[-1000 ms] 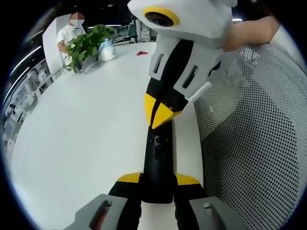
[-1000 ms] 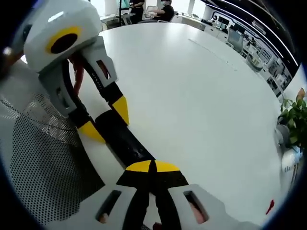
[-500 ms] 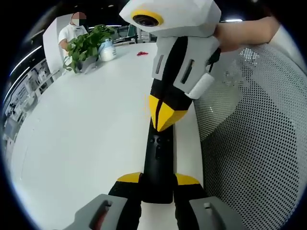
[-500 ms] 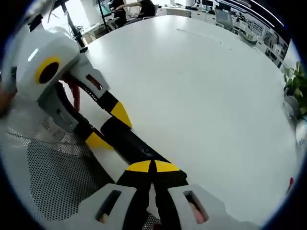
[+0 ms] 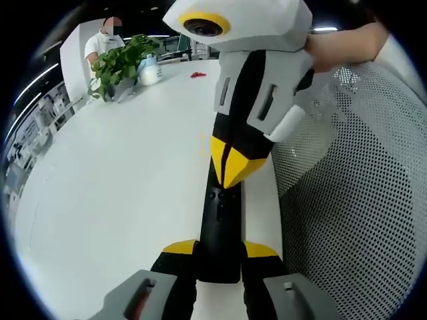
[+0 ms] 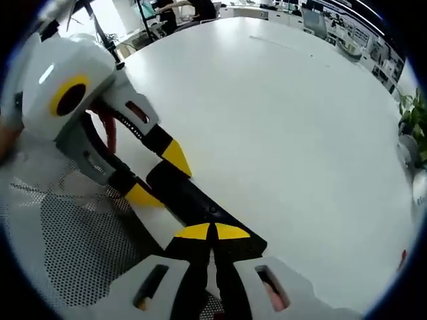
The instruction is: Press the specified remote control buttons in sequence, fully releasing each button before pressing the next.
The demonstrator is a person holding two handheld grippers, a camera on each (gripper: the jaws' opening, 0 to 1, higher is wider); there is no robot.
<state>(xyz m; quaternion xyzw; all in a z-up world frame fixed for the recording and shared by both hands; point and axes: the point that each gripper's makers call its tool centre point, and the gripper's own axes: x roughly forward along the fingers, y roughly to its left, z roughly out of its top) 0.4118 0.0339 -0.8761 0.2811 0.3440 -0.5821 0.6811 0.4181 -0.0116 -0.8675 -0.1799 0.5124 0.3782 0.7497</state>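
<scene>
Remote [image 5: 219, 227] sits clamped at its near end in my left gripper [image 5: 220, 252] to steady it, so my right gripper [image 5: 233, 170], tips pinched together, can prod its buttons.

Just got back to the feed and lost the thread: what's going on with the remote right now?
A person is working a black remote control on a white table with two handheld grippers. The left gripper clamps the remote's near end, jaws on either side, holding it flat by the table edge, beside a white mesh chair. The right gripper, jaws closed to one yellow tip, points down at the remote's button area. Whether the tip is touching a button cannot be told.
</scene>
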